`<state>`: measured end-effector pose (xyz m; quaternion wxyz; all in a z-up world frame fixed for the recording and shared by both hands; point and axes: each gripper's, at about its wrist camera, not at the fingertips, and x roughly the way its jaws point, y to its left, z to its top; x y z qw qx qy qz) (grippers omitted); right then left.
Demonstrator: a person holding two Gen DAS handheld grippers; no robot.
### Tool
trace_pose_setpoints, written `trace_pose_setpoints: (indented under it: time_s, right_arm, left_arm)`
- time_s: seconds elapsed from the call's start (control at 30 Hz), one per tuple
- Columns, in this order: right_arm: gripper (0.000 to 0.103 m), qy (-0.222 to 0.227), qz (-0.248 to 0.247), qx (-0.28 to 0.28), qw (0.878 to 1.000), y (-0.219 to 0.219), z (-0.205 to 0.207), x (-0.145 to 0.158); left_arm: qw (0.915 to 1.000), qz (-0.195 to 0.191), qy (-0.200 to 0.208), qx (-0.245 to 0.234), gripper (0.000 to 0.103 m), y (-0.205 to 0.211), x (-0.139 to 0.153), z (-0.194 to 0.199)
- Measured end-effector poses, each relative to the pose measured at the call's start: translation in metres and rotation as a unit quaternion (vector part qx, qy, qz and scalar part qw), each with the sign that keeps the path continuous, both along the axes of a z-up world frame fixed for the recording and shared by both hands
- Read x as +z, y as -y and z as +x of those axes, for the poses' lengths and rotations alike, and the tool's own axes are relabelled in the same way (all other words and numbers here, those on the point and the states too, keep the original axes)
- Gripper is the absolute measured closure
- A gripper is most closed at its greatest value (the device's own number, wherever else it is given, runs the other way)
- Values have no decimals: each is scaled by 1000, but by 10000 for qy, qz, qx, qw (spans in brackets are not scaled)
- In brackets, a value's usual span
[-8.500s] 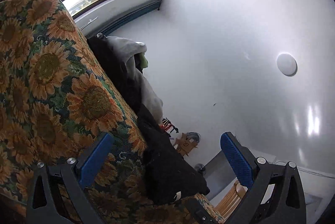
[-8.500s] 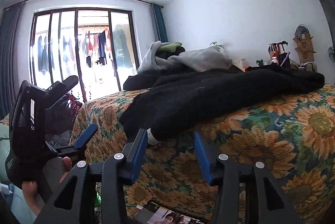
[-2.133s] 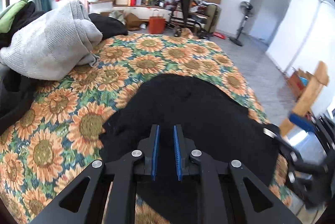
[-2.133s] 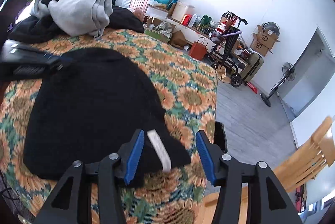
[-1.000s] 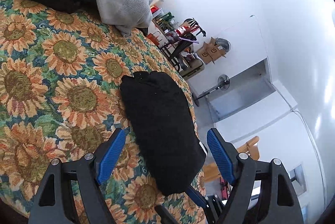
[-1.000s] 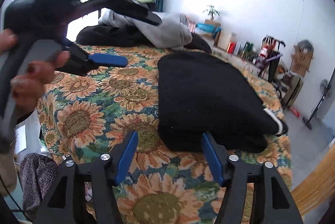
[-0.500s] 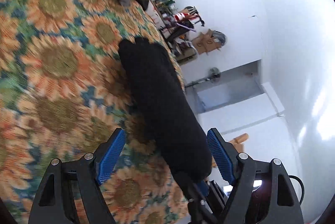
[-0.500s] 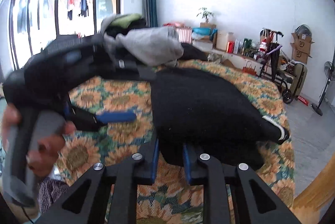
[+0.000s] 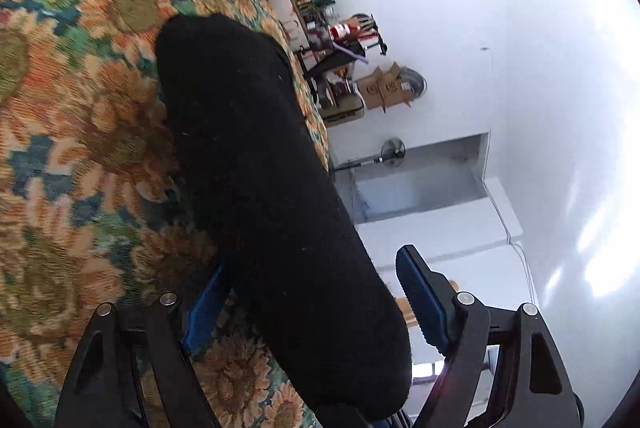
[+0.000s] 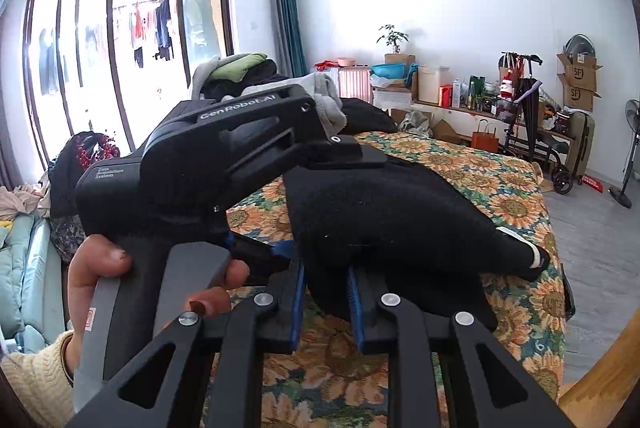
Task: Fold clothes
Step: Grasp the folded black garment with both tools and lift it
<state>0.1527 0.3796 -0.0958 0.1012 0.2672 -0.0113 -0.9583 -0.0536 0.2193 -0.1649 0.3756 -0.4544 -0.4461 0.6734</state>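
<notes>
The right gripper [image 10: 325,302] is clamped on the near edge of the garment [image 10: 384,224]: its 2 ribbed blue pads [image 10: 297,304] pinch a thick fold of black, fuzzy knit. The left gripper [image 9: 312,312] stands wide, its blue pads on either side of the same garment's near end without pressing it; the cloth bulges between them, a long, rounded, folded bundle. In the right wrist view a hand [image 10: 132,292] with a cream knit sleeve grips the left tool's grey handle, beside the right gripper. The garment lies at the near edge of the bed [image 10: 500,195], which is covered in a coarse woven sunflower spread, orange and green. A white-striped cuff [image 10: 534,254] pokes out toward the bed's right edge. At the far edge sits a heap of clothes [image 10: 240,75], grey, black and green.
</notes>
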Motion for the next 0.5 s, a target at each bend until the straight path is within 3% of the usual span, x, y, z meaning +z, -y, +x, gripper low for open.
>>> trace_pose_setpoints:
  time_s: [0.07,0.13,0.27,0.3,0.43,0.5]
  right_arm:
    - [79,43,-174,1,9998,-9,3,-1]
    - [62,63,-368,-62,9993,-20,11,-1]
    - [40,-14,-1058,-486,9932,-53,34,0]
    - [31,-33,-1339,-611,9891,-64,40,-1]
    - [26,-22,-2561,-1286,9581,-97,50,-14]
    - [19,145,-3244,-1532,9333,-106,45,-26]
  left_arm:
    - [9999,-142,-72,-66,28,-8,2,-1]
    - [9990,-410,-166,-11,43,-12,7,1]
    - [9989,-409,-128,198,57,-11,6,6]
    - [9990,-369,-99,222,59,-11,6,6]
    - [9989,-337,-141,301,62,-11,4,7]
    - [9985,-365,-223,330,63,-12,4,9]
